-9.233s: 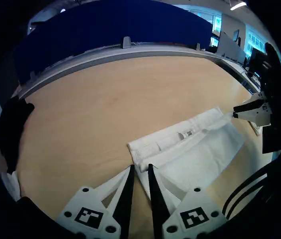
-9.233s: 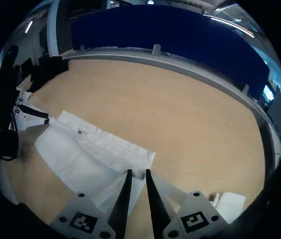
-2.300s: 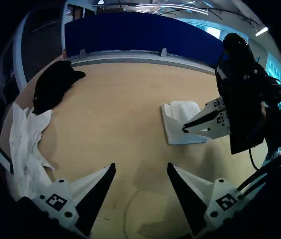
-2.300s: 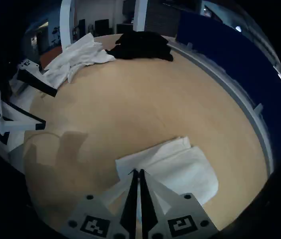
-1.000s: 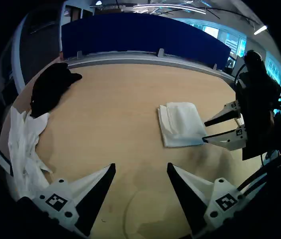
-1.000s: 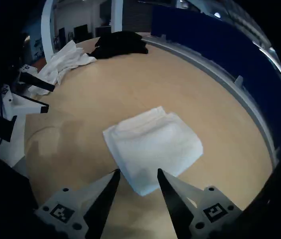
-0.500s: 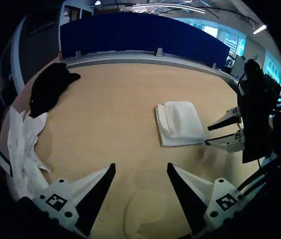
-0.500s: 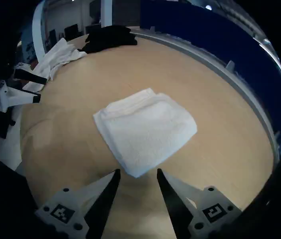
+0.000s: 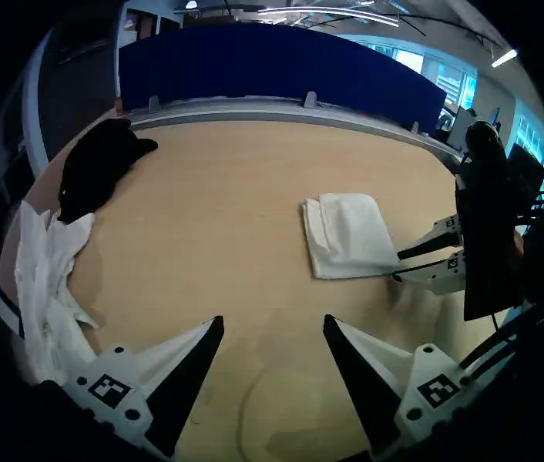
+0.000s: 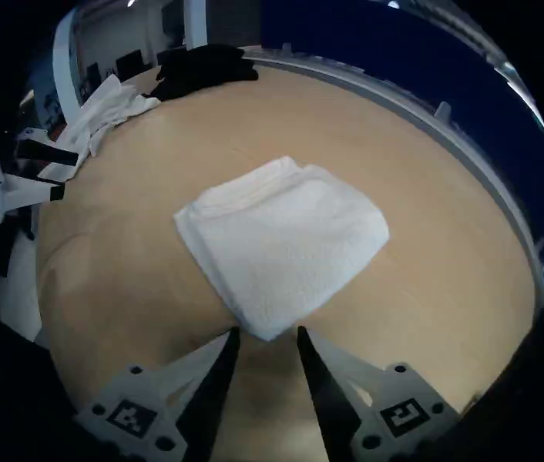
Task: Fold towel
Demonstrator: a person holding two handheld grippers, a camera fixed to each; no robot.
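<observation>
A white towel (image 9: 349, 235), folded into a small thick rectangle, lies flat on the wooden table (image 9: 218, 200). In the right gripper view the towel (image 10: 283, 239) has its near corner pointing between the tips of my right gripper (image 10: 266, 331), which is open with a narrow gap and not pressing on the cloth. In the left gripper view that right gripper (image 9: 399, 266) sits low at the towel's right corner. My left gripper (image 9: 272, 319) is wide open over bare table, well short of the towel, with nothing between its fingers.
A black cloth (image 9: 95, 169) lies at the far left of the table, with a crumpled white cloth (image 9: 41, 285) beside it along the left edge. A blue partition (image 9: 272, 65) runs behind the table. A dark sleeve (image 9: 491, 231) holds the right gripper.
My right gripper has crept forward to the towel's near corner and its fingers have narrowed a little. The left gripper and the towel have stayed where they were.
</observation>
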